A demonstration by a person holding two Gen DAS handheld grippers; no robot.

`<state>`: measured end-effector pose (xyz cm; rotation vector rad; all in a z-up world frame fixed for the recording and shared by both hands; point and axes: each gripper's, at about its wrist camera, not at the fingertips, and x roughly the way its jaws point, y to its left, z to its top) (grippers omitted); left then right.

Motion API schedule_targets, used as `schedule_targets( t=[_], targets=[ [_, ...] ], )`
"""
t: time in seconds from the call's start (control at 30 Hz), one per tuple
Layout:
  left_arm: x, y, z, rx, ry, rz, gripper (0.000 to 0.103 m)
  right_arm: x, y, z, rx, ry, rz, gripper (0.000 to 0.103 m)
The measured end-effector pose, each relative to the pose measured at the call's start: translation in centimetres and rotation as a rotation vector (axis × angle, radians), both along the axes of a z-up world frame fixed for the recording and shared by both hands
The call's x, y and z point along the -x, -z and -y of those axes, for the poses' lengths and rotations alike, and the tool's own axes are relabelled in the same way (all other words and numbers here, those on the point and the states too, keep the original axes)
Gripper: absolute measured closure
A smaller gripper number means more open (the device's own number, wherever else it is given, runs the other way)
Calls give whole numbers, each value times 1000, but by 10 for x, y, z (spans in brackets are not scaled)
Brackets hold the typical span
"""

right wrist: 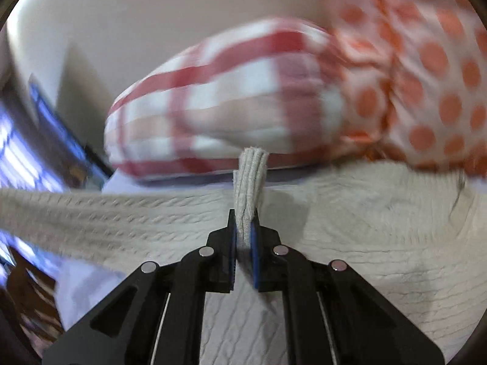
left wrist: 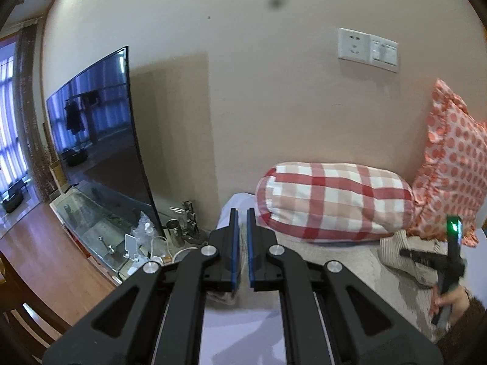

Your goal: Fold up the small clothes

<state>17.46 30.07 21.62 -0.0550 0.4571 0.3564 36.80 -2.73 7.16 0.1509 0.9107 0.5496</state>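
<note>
Pinching a ribbed edge of the cream knit sweater [right wrist: 350,228], which lies spread on the bed below the checked pillow [right wrist: 231,97], our right gripper [right wrist: 243,228] is clenched on that bunched fold. Our left gripper [left wrist: 242,228] is clenched too, on a thin bit of cloth, apparently. We risk losing the fold if the thick knit slips from the pads.
</note>
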Motion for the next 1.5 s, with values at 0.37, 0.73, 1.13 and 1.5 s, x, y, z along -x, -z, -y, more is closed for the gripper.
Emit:
schedule_targets(
  t=[0.37,0.73,1.13,1.5],
  targets=[
    [-5,11,-21,40,-39,-27,103,43,6,-42,-2,-209,-66,53],
    [52,34,-28,-9,-75,-97,99,133,13,-175,-209,-536,-368,53],
    [131,28,-3,-131,-72,-107,94,177,19,-300,-10,-336,-451,49],
    [137,35,-2,-102,-70,-107,90,175,17,-248,-71,-365,-355,95]
  ],
)
